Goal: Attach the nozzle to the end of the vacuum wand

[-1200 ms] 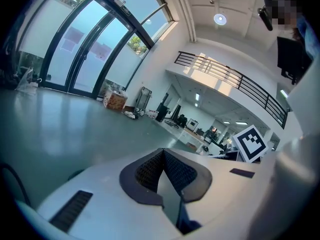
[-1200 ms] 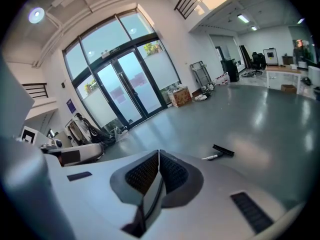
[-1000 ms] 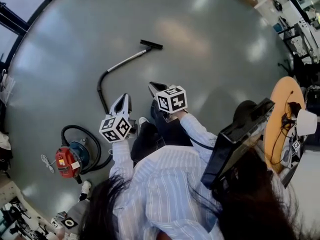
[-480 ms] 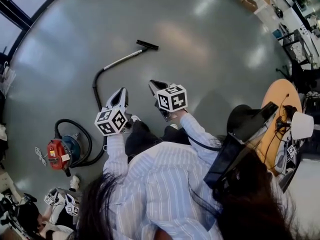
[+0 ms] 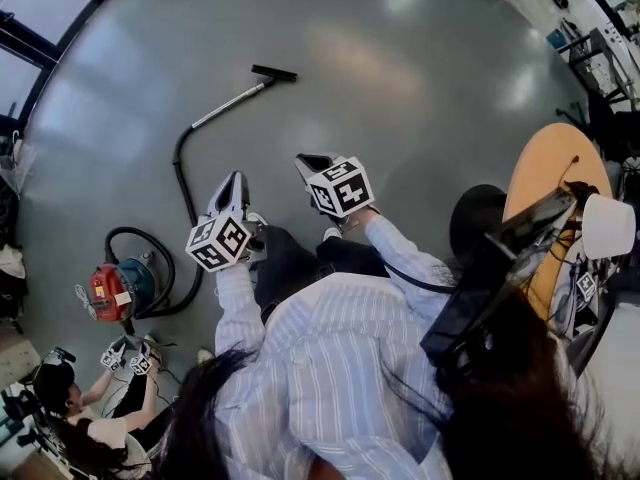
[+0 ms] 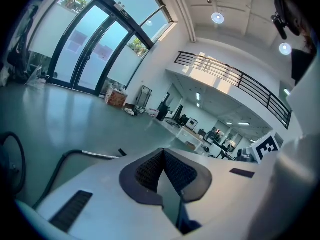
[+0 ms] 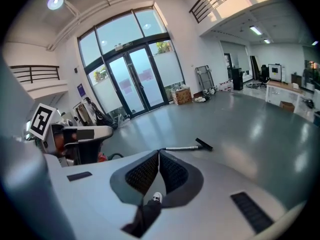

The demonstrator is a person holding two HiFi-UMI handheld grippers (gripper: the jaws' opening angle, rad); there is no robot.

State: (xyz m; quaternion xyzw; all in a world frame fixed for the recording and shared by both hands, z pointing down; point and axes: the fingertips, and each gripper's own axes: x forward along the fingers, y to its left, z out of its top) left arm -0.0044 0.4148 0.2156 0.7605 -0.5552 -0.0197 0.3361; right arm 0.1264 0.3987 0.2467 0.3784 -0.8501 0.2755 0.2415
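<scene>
The jaws of the left gripper (image 5: 234, 183) and right gripper (image 5: 308, 163) are clenched on nothing, well apart from the wand (image 5: 228, 101) on the floor (image 5: 420, 88), its far end carrying the nozzle (image 5: 274, 72); how firmly it is seated needs a closer look.

nozzle (image 5: 274, 73) at wand (image 5: 232, 101) tip, vac canister (image 5: 118, 286) near-left, table (image 5: 550, 168) rt
</scene>
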